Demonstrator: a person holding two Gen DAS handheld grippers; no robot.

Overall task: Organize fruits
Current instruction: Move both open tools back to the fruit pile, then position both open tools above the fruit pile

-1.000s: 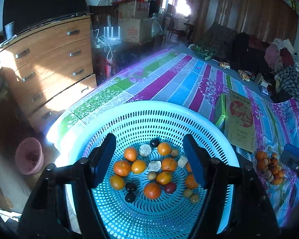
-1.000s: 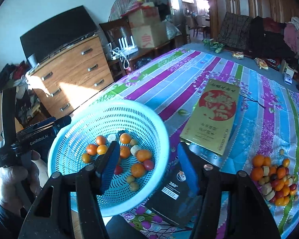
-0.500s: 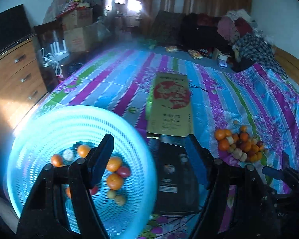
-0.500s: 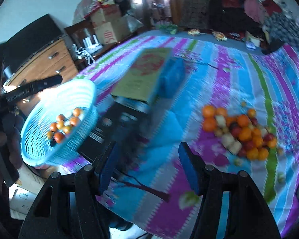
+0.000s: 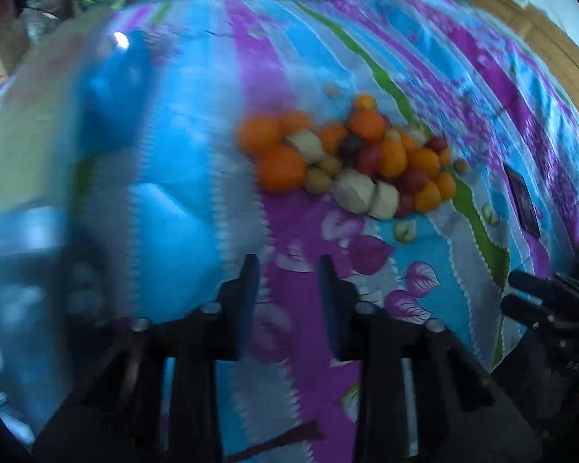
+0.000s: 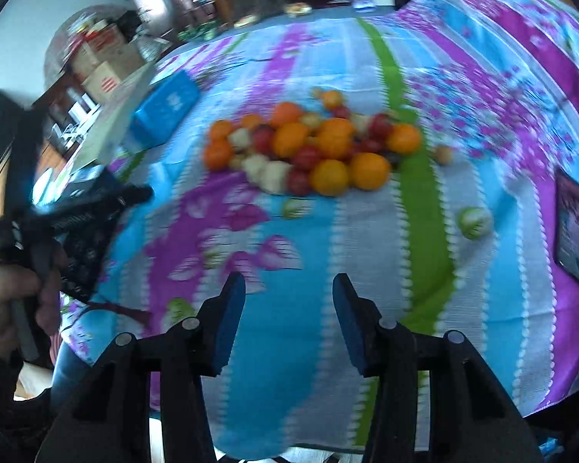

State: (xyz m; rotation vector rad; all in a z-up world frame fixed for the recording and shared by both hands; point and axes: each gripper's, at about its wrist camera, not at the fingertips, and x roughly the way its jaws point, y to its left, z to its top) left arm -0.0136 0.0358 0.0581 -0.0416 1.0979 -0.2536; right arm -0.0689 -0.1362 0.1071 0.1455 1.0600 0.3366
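Note:
A pile of small fruits (image 5: 347, 158), orange, red, dark and pale, lies on the striped flowered bedspread (image 5: 405, 262); it also shows in the right wrist view (image 6: 312, 146). My left gripper (image 5: 287, 293) is open and empty, hovering short of the pile. My right gripper (image 6: 287, 312) is open and empty, also short of the pile. The left gripper's body and the hand holding it (image 6: 31, 227) show at the left edge of the right wrist view. The left wrist view is motion-blurred. The blue basket is out of view.
A blue box (image 6: 166, 104) and a long flat box (image 6: 115, 115) lie left of the pile. A dark phone-like slab (image 6: 573, 227) lies on the bedspread at the right. Cardboard boxes (image 6: 104, 65) and furniture stand behind.
Both views have swung right, from the blue basket of fruits to the loose pile on the bedspread. The basket has left both views. The left jaws stand narrower than before.

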